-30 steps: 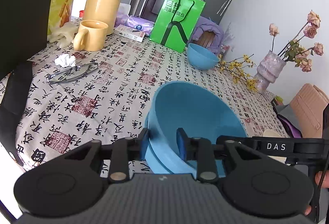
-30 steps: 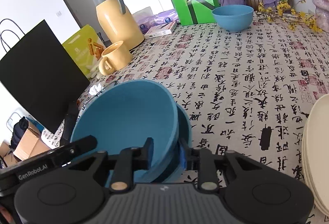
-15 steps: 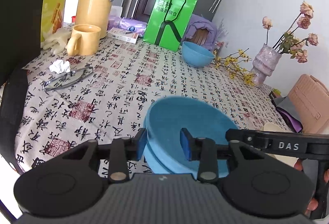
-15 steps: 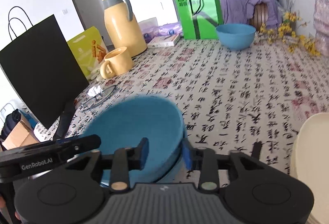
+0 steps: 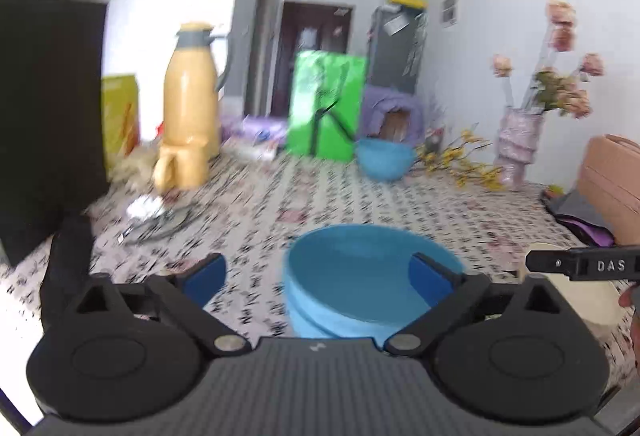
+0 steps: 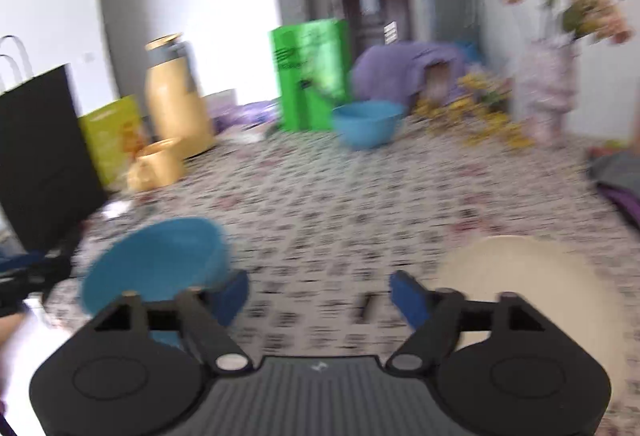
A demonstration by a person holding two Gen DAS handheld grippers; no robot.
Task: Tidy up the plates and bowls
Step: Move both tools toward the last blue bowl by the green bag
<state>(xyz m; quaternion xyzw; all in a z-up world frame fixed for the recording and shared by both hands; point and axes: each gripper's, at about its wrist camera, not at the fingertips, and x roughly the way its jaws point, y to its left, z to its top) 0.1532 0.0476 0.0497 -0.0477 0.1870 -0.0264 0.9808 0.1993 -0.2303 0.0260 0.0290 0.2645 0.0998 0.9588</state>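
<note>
The stacked blue bowls (image 5: 360, 284) sit on the patterned tablecloth (image 5: 320, 188) near its front edge: a darker matte bowl nested in a paler one, two layers showing at the side. A third, single blue bowl (image 5: 384, 160) stands far back, beside the green gift bag (image 5: 326, 104). Cream plates (image 6: 532, 276) form one pile at the right; the count is blurred. The left gripper (image 5: 320, 272) has its jaws opening wide, the stack between them but no pad pressing it. The right gripper (image 6: 318, 292) is also opening, with only cloth between its fingers. One yellow thermos (image 5: 190, 104) and one yellow mug (image 6: 158, 164) stand at the left.
</note>
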